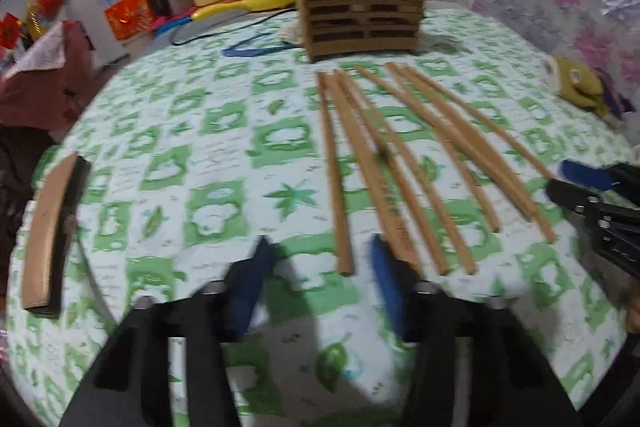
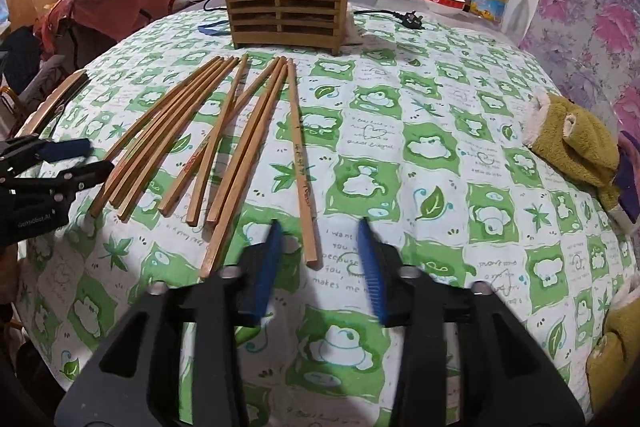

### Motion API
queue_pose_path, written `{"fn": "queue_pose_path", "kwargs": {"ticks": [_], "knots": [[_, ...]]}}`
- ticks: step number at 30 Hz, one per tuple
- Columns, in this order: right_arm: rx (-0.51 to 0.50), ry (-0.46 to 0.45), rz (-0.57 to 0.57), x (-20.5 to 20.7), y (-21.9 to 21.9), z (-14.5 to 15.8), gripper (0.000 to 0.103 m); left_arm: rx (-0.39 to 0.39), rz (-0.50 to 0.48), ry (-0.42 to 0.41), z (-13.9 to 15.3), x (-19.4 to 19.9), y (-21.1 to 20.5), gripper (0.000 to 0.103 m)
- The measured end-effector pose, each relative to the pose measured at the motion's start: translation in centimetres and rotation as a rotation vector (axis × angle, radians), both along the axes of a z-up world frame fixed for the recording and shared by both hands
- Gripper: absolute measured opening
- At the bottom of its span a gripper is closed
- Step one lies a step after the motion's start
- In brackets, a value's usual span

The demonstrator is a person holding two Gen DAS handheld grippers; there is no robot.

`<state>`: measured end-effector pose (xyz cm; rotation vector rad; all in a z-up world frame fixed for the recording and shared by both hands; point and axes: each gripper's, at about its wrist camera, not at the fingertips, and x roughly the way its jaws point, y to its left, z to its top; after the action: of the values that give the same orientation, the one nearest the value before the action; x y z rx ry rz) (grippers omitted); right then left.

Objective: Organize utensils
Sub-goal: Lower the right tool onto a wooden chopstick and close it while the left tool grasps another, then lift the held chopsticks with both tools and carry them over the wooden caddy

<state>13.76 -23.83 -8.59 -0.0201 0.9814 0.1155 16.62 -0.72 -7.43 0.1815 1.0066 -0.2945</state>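
Lying fanned ahead of both empty claws: chopsticks (image 2: pixel 224 143).

Green-and-white patterned table (image 2: pixel 440 131) — on it wooden chopsticks (image 2: pixel 224 143), a slatted wooden holder (image 2: pixel 286 3), an olive glove (image 2: pixel 572 143).

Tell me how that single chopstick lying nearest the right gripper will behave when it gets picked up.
The chopstick is probably stiff and light: thin, straight wood. Its end looks square, so it should not roll much. Lying flat on the tablecloth, it may pivot or slip if the right gripper pinches near one end.
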Motion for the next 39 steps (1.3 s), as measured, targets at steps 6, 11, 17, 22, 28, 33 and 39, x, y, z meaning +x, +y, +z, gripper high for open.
{"fn": "queue_pose_path", "kwargs": {"ticks": [6,11,17,22,28,33,39], "knots": [[0.013,-0.006,0.037,-0.2,0.5,0.0,0.006,-0.020,-0.011,-0.004,-0.1,-0.1,0.1,0.007],[0.026,-0.027,0.027,-0.5,0.2,0.3,0.006,-0.061,0.006,-0.003,0.3,-0.2,0.7,0.006],[0.052,-0.075,0.016,-0.9,-0.3,1.2,0.006,-0.098,0.037,-0.032,2.5,-0.2,1.5,0.006],[0.095,-0.144,-0.010,-0.7,-1.6,4.0,0.006,-0.108,0.041,-0.115,6.6,0.5,1.4,0.006],[0.107,-0.267,-0.017,0.3,-2.6,9.2,0.006,-0.124,0.043,-0.204,11.2,2.5,0.6,0.006],[0.138,-0.293,-0.020,2.5,-3.4,12.0,0.006,-0.145,0.026,-0.248,14.6,4.3,-0.4,0.006],[0.168,-0.289,-0.013,4.8,-3.7,13.6,0.006,-0.158,-0.006,-0.261,17.1,6.2,-1.8,0.006]]}}
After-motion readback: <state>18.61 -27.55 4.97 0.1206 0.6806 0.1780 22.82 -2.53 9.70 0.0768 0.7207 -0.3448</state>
